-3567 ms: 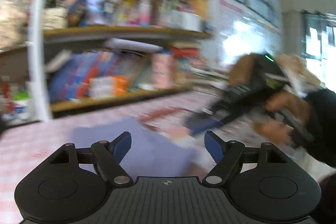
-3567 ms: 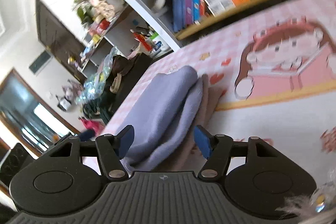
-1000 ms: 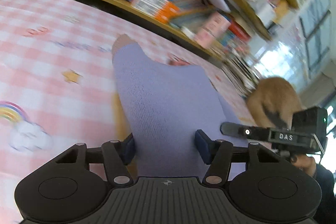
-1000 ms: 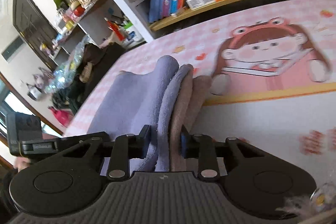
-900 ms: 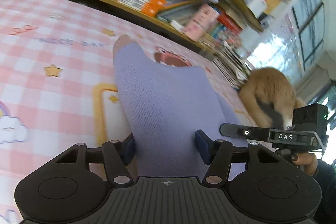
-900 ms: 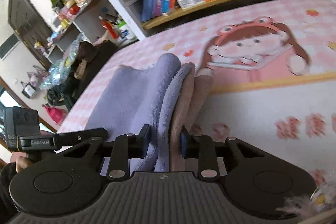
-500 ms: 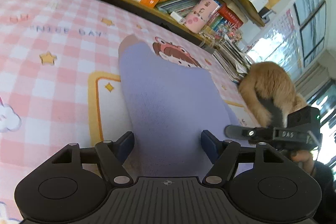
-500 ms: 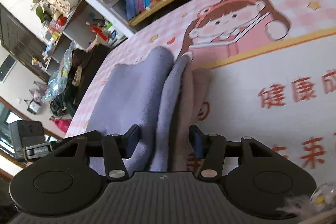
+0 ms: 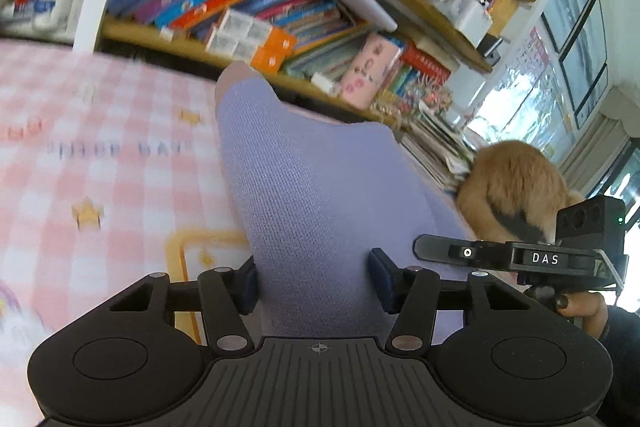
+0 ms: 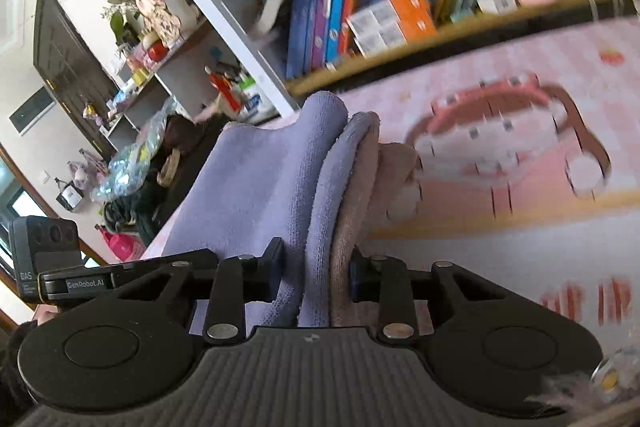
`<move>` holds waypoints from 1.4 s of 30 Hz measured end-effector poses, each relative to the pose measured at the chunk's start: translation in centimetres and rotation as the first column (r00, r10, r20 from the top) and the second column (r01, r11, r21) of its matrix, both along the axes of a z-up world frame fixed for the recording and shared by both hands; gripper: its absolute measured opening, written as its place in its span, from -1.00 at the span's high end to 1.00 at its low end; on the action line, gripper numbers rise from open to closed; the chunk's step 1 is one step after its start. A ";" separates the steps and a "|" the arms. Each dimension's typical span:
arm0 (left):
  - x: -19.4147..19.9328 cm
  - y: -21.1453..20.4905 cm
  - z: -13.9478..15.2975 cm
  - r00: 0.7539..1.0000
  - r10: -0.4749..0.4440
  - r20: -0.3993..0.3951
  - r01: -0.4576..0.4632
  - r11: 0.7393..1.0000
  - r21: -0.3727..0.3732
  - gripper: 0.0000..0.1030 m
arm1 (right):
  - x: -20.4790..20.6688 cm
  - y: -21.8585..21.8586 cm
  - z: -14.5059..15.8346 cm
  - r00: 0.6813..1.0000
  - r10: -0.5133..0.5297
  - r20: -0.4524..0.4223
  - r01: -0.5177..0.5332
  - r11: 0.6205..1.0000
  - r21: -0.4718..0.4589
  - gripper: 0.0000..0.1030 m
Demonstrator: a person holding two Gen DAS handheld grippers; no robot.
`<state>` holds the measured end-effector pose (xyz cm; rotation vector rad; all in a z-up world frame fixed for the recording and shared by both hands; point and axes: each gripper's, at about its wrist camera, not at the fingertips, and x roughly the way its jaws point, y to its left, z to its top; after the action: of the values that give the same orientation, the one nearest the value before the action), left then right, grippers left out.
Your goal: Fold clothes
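A folded garment [image 9: 312,187], lavender outside with dusty pink layers, is held between both grippers above the pink table cover [image 9: 100,167]. My left gripper [image 9: 314,281] has its jaws closing on the near end, with both blue pads pressed against the cloth's sides. In the right wrist view the same garment [image 10: 256,187] shows its stacked edges. My right gripper [image 10: 316,271] is closing too, its pads pinching the lavender and pink layers. The garment's far end rises in front of the bookshelf. The right gripper's black body [image 9: 540,259] and the hand [image 9: 576,307] holding it show at the right.
A bookshelf [image 9: 240,7] packed with books runs along the table's far edge. An orange cat [image 9: 516,187] sits at the right, close to the garment. The table cover [image 10: 520,207] carries a cartoon print. Cluttered shelves [image 10: 152,27] and bags stand at the left.
Half a second ago both sets of jaws stood wider around the garment; now they have closed on it again. Both views have tilted up toward the bookshelf.
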<state>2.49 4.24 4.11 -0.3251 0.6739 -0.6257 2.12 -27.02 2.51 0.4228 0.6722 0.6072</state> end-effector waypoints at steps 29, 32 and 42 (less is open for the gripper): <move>21.6 0.9 -2.7 0.992 0.123 -0.006 -0.123 0.991 -0.053 -0.02 | 23.2 2.2 -2.8 0.995 -0.083 -0.049 0.086 0.994 0.061 0.46; 22.8 0.9 -3.0 0.992 0.123 -0.016 -0.123 0.991 -0.045 -0.01 | 24.5 2.3 -3.4 0.994 -0.092 -0.063 0.096 0.993 0.068 0.46; 25.5 2.3 -4.6 0.984 0.165 -0.072 -0.171 0.982 -0.077 -0.01 | 27.6 3.2 -4.8 0.992 -0.092 -0.089 0.099 0.991 0.084 0.45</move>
<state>28.01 6.57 -0.48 -0.4769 0.6765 -0.4841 29.69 -23.78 -2.32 0.5630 0.7036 0.5317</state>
